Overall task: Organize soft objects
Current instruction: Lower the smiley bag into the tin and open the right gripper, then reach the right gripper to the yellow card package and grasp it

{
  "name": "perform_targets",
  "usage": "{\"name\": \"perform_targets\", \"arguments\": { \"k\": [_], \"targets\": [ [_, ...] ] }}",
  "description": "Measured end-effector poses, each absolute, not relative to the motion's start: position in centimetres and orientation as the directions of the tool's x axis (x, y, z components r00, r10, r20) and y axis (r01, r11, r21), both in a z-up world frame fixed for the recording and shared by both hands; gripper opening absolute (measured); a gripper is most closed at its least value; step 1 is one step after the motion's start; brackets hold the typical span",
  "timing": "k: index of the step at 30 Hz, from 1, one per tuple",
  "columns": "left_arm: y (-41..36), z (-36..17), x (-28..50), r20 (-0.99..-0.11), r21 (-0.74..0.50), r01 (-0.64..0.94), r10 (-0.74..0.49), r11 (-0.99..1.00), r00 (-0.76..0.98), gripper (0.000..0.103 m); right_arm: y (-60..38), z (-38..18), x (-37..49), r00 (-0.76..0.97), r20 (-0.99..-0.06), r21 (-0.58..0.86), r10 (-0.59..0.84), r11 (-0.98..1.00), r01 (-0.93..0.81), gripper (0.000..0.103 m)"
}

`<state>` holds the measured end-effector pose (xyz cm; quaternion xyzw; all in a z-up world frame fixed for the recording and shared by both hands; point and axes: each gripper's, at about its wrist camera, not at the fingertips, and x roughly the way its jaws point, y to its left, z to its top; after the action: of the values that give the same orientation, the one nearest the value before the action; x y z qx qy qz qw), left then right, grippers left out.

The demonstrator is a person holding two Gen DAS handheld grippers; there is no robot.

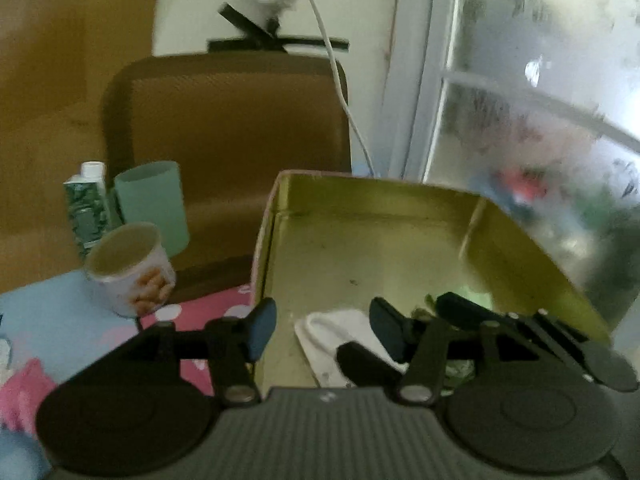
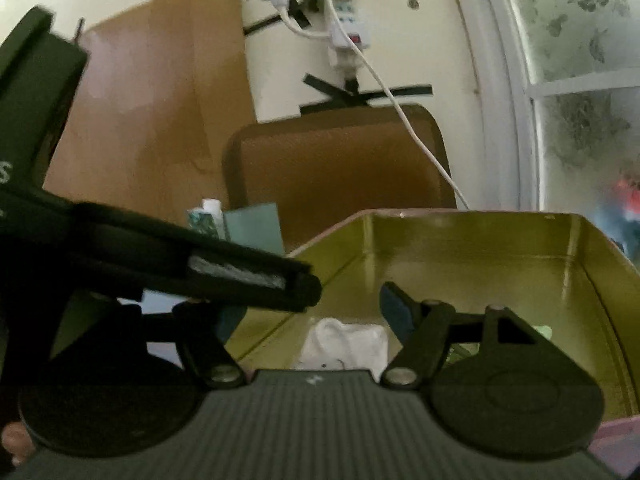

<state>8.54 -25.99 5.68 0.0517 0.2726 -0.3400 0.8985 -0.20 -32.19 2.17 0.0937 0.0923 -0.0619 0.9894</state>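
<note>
Both grippers are over the gold tin (image 1: 400,216) now, the left gripper (image 1: 324,330) parted with nothing between its pads, the right gripper (image 2: 316,312) spread wide and empty, and the white cloth (image 1: 332,328) lying in the tin just beneath them.

The left tool (image 1: 324,328) points forward and somewhat downward, its two fingers apart with nothing pressed between them; no pad touches anything. In its own view, part of the right tool (image 1: 472,320) crosses just beside its right finger (image 1: 386,330). The right tool (image 2: 316,314) sits closer to level, fingers spread wide and gripping nothing. The left tool's dark body (image 2: 168,264) reaches across in front of the right tool's left finger, hiding most of it. A fingertip of the holding hand (image 2: 14,440) shows at the lower left edge.
</note>
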Motion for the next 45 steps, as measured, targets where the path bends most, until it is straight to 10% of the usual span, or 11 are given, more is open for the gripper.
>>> {"name": "perform_targets", "arguments": {
  "k": [8,21,32,45],
  "targets": [
    [-13.0,6.6,2.7,-0.352,-0.097,0.619,-0.608,0.78,0.711,0.056,-26.7,3.2,-1.7,0.989,-0.132,0.115,0.059,0.992,-0.044,0.06],
    [7.7,0.3,2.9,-0.444,-0.183,0.14,-0.209,0.973,0.871,0.056,-13.0,6.1,12.2,0.78,-0.399,0.186,0.481,0.876,-0.445,0.049],
    [9.2,0.8,1.8,-0.305,-0.283,0.234,-0.319,0.93,0.898,0.059,-4.9,4.8,27.2,0.613,-0.687,0.197,0.389,0.913,-0.358,0.071],
    [10.8,0.7,1.0,-0.24,-0.378,0.239,-0.344,0.895,0.908,0.067,-3.5,4.4,23.5,0.391,-0.806,0.073,0.444,0.731,-0.678,0.063]
  ]
}}
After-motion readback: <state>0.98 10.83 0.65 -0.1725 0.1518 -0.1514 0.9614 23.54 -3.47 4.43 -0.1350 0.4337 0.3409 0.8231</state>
